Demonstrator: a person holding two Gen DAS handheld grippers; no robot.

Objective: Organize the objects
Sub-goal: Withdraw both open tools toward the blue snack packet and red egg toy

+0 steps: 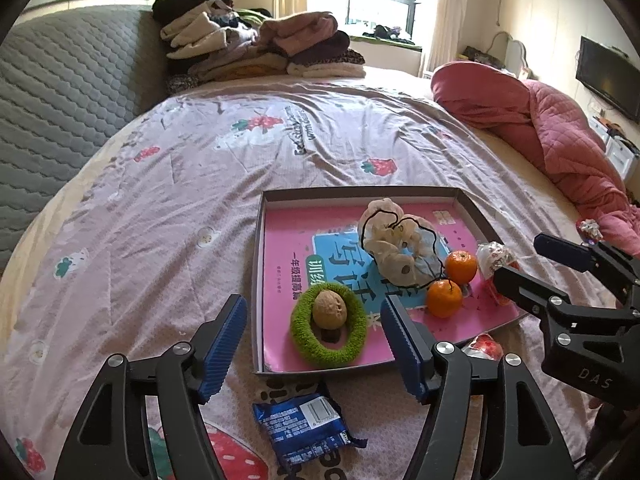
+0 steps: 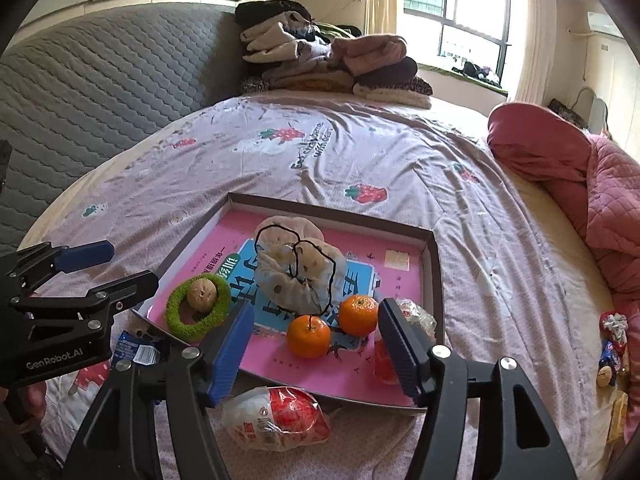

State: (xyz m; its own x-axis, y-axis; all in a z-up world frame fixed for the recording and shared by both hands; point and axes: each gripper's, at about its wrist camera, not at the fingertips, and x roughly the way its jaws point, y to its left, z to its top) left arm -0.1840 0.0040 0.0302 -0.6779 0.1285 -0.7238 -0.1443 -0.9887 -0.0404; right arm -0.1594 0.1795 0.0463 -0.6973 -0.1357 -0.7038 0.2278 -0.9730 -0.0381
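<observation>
A shallow tray (image 1: 360,193) (image 2: 336,213) lined with a pink book lies on the bed. In it are a green scrunchie (image 1: 329,350) (image 2: 176,322) ringing a walnut (image 1: 329,309) (image 2: 202,293), a beige cloth pouch with black cord (image 1: 396,246) (image 2: 298,268), two oranges (image 1: 444,298) (image 2: 309,336) and a red-white snack pack (image 1: 496,258) (image 2: 416,312). A blue cookie pack (image 1: 306,428) (image 2: 138,350) and a red-white packet (image 2: 276,418) (image 1: 484,346) lie on the bed before the tray. My left gripper (image 1: 314,344) (image 2: 108,270) is open and empty over the scrunchie. My right gripper (image 2: 316,350) (image 1: 536,264) is open and empty, with an orange between its fingers.
Folded clothes (image 1: 260,46) are piled at the bed's far side by a grey quilted headboard (image 1: 68,100). A red quilt (image 1: 532,128) lies bunched at the right. Small wrapped sweets (image 2: 612,344) lie at the bed's right edge.
</observation>
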